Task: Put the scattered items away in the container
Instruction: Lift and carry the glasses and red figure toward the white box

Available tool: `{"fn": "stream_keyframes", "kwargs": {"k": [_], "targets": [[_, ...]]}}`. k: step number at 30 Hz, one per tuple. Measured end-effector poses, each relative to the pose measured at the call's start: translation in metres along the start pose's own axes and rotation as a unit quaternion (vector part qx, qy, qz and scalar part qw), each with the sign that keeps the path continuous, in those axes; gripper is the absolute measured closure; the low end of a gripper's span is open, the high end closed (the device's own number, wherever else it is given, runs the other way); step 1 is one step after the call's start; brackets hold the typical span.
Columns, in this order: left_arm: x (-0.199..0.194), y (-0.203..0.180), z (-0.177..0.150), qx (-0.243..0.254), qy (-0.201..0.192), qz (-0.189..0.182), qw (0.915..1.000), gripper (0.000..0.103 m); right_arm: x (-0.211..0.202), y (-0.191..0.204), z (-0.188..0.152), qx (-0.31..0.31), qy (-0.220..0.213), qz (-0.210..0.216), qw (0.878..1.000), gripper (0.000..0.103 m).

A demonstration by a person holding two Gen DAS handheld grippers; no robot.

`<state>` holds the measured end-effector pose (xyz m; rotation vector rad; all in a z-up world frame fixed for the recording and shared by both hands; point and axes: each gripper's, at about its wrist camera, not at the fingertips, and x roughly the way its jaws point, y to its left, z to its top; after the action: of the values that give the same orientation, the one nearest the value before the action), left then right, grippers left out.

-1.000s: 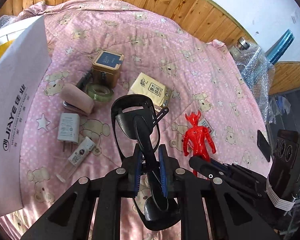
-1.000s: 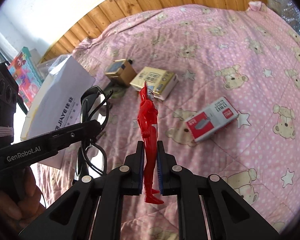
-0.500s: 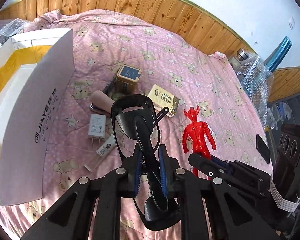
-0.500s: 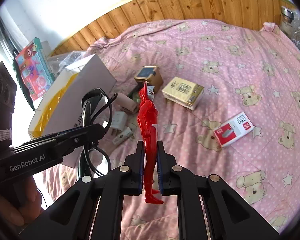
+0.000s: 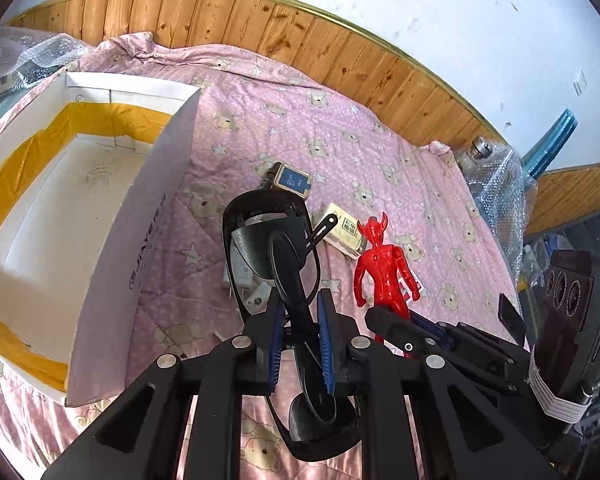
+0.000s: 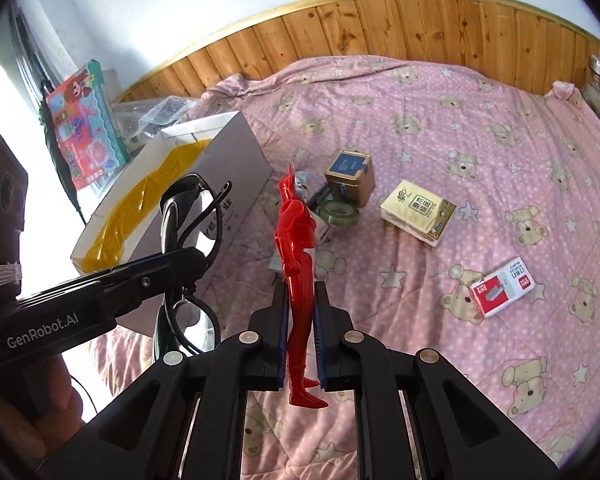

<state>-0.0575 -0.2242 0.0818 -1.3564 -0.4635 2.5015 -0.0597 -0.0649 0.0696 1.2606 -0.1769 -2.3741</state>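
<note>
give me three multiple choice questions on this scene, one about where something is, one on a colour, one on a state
1. Where does the staples box lie?
A. inside the white box
B. on the pink bedspread, apart from the other items
C. on top of the tape roll

2. What colour is the toy figure?
A. red
B. blue
C. green

3. What is the left hand-held gripper doing?
A. hanging open
B. shut on black glasses
C. shut on a charger

Answers:
1. B, it rests alone on the bedspread, off to the right of the cluster.
2. A, the figure clamped in the right hand-held gripper is bright red.
3. B, its pads pinch the black glasses, held up beside the white box.
</note>
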Motion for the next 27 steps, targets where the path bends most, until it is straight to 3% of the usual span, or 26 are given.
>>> {"fn": "stream_keyframes", "kwargs": {"k": [20,27], "targets": [[-0.044,0.039,0.012,-0.029,-0.047,-0.038,0.9978,0.086,-0.001,0.068,0.025,-0.038,-0.01,0.003,0.999,0.091],[-0.06,0.061,0.02,-0.042,-0.063,-0.03,0.9967,0.086,0.003,0.099,0.036,-0.062,-0.015,0.008,0.998,0.091]]}}
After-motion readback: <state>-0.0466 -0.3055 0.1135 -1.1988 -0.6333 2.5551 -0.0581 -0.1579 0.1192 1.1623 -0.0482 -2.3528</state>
